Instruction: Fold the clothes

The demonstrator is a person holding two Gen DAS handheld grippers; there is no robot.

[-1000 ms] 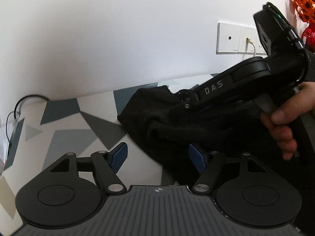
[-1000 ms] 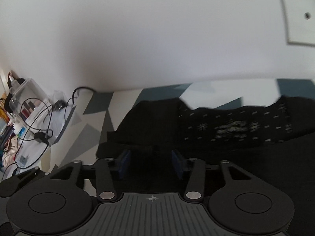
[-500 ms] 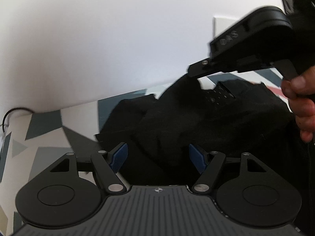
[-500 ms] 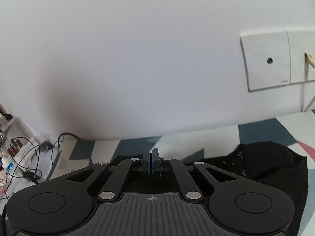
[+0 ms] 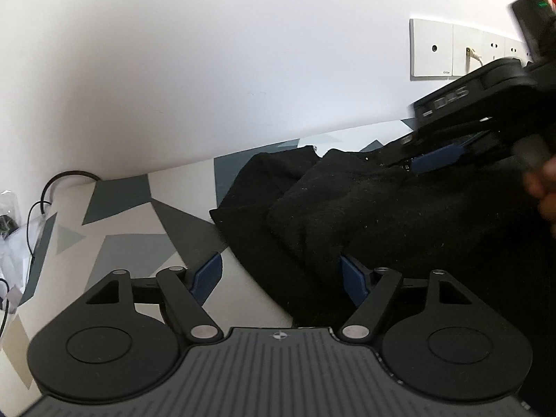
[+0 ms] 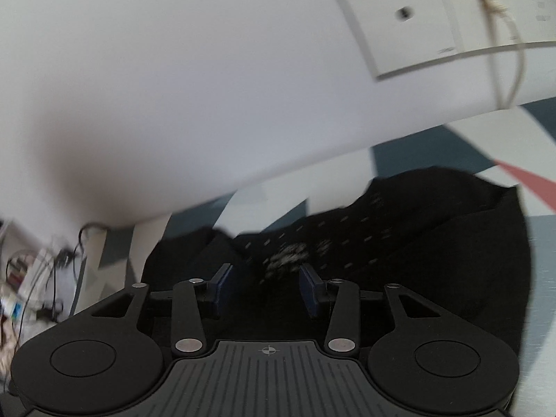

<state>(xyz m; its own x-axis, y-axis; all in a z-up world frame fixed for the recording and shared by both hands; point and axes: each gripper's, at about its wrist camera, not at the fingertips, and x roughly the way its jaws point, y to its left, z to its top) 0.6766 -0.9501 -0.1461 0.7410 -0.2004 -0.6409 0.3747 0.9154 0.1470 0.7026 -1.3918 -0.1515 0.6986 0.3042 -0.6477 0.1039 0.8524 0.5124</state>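
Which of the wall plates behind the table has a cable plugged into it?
The second wall plate from the left: a pale cable hangs from its port. The leftmost plate shows only a small empty hole.

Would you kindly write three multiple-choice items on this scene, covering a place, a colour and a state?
1. Where does the black garment lie?
A. on the patterned surface by the wall
B. in a basket
C. on a hanger

2. What colour are the left gripper pads?
A. red
B. blue
C. yellow

3. How do the right gripper jaws stand?
A. apart, having just been opening, pads off the cloth
B. shut on a cup
C. out of view

Key: 1 A, cloth spreads over the pattern; 2 B, blue shows; 3 A, gap visible.
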